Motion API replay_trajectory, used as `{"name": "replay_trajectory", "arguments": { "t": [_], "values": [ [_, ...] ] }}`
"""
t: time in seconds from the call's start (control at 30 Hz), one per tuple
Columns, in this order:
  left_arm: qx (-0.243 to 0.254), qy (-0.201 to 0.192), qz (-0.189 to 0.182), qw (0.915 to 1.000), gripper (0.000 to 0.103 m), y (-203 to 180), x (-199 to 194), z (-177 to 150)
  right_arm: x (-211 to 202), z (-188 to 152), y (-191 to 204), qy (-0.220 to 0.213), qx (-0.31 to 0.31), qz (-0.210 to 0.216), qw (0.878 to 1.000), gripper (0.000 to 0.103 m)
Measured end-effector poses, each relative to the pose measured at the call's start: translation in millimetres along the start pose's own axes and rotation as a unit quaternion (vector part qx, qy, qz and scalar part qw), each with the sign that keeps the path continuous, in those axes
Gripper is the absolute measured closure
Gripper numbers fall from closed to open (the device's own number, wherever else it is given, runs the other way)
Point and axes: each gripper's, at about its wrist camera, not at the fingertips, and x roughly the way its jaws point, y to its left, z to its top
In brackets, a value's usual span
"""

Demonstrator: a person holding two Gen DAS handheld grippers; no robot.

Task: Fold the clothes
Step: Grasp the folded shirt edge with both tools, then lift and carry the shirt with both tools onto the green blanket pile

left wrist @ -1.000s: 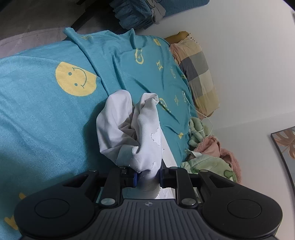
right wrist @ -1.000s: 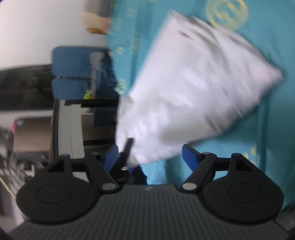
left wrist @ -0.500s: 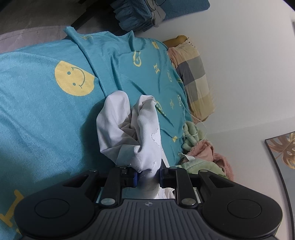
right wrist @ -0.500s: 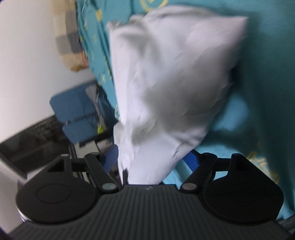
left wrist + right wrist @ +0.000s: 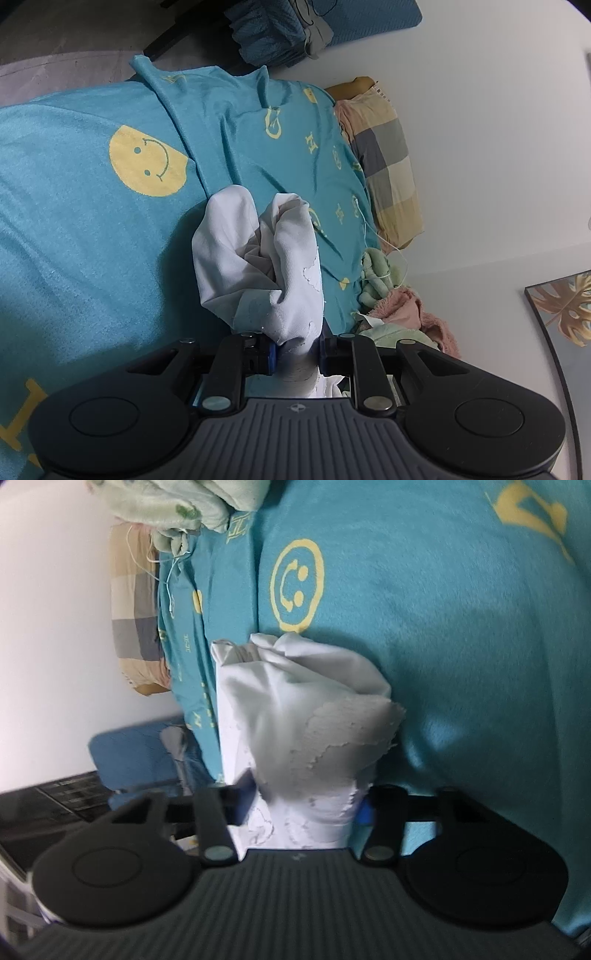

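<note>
Between both sets of tongs, above the teal blanket (image 5: pixel 74 258): white garment (image 5: pixel 258 266), bunched and crumpled, not lying flat. Left wrist view: left gripper (image 5: pixel 295 356) clamped on a wad of the fabric at 6 o'clock, blue pads pressed against the cloth on both sides; the rest of the garment rises toward 12 in two rounded lobes w/ a grey shadowed fold between them. Ragged, flaky-looking print edge visible on the rt lobe. Right wrist view: right gripper (image 5: pixel 308 805) also closed on the white garment (image 5: pixel 295 709), fabric fills the gap between fingers, blue pad tips just peek out at either side; the cloth bulges up toward 12, a rough-edged patch on its rt side at approx 3 o'clock of the bundle. Frame is a bit soft. Surroundings: blanket has yellow smiley print (image 5: pixel 147 166) at 10 o'clock in left view, a ring-style smiley (image 5: pixel 297 581) at 12 in right view, plus small yellow logo marks. Checked pillow (image 5: pixel 388 166) at 2 o'clock against the white wall (image 5: pixel 498 129). Pile of pale green and pink clothes (image 5: pixel 395 306) at 3 o'clock, just beside the blanket edge. Framed leaf picture (image 5: pixel 565 306) at far 3 o'clock. Blue chair (image 5: pixel 136 753) at 9 o'clock in right view.
</note>
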Motion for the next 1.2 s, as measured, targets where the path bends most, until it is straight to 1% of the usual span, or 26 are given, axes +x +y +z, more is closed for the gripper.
{"name": "replay_trajectory", "arguments": {
  "t": [0.1,0.13,0.2,0.3,0.4,0.47,0.57,0.67,0.77,0.83,0.9,0.93,0.97,1.0,1.03,1.07,1.1,1.13,1.2],
  "values": [
    [-0.004,0.003,0.0,1.0,0.083,-1,-2,1,-5,-1,11,-0.012,-0.043,0.002,0.999,0.073],
    [-0.004,0.004,0.002,1.0,0.083,-3,-3,2,-9,0,15,-0.015,-0.047,0.009,0.999,0.074],
    [0.012,0.003,-0.004,0.9999,0.083,-10,-9,2,-19,2,25,-0.021,-0.056,0.024,0.998,0.076],
    [0.029,0.008,-0.018,0.9994,0.084,-30,-13,-3,-34,4,40,-0.03,-0.07,0.046,0.996,0.076],
    [0.032,0.018,-0.034,0.9987,0.084,-66,-6,-10,-53,13,60,-0.044,-0.085,0.067,0.993,0.076],
    [0.038,0.025,-0.05,0.9977,0.084,-100,6,-17,-68,27,81,-0.054,-0.097,0.078,0.991,0.076],
    [0.057,0.04,-0.077,0.9946,0.084,-164,34,-30,-99,61,117,-0.074,-0.119,0.095,0.985,0.077],
    [0.089,0.055,-0.114,0.988,0.084,-241,74,-47,-132,106,162,-0.102,-0.141,0.128,0.976,0.077],
    [0.102,0.083,-0.157,0.9788,0.084,-317,120,-65,-173,154,211,-0.143,-0.182,0.156,0.96,0.077],
    [0.116,0.098,-0.187,0.9705,0.084,-363,151,-79,-201,184,242,-0.172,-0.205,0.172,0.948,0.076],
    [0.139,0.11,-0.21,0.9615,0.083,-401,180,-97,-227,210,266,-0.206,-0.231,0.181,0.934,0.076],
    [0.151,0.115,-0.218,0.9573,0.083,-412,192,-108,-237,221,275,-0.222,-0.246,0.18,0.926,0.076],
    [0.163,0.122,-0.225,0.9528,0.083,-419,202,-120,-245,231,284,-0.238,-0.263,0.177,0.918,0.076],
    [0.176,0.13,-0.228,0.9487,0.083,-420,212,-131,-252,239,285,-0.25,-0.274,0.168,0.913,0.076],
    [0.19,0.138,-0.229,0.9447,0.083,-419,221,-143,-258,246,280,-0.261,-0.28,0.156,0.911,0.076],
    [0.205,0.147,-0.223,0.9417,0.083,-411,230,-155,-264,253,275,-0.271,-0.286,0.144,0.908,0.076],
    [0.221,0.158,-0.212,0.9387,0.083,-401,237,-167,-267,258,266,-0.275,-0.288,0.127,0.908,0.076],
    [0.235,0.171,-0.198,0.9362,0.083,-388,243,-177,-269,263,253,-0.274,-0.286,0.105,0.912,0.076],
    [0.254,0.202,-0.164,0.9315,0.083,-355,250,-194,-266,263,235,-0.266,-0.286,0.078,0.917,0.076]
  ]
}}
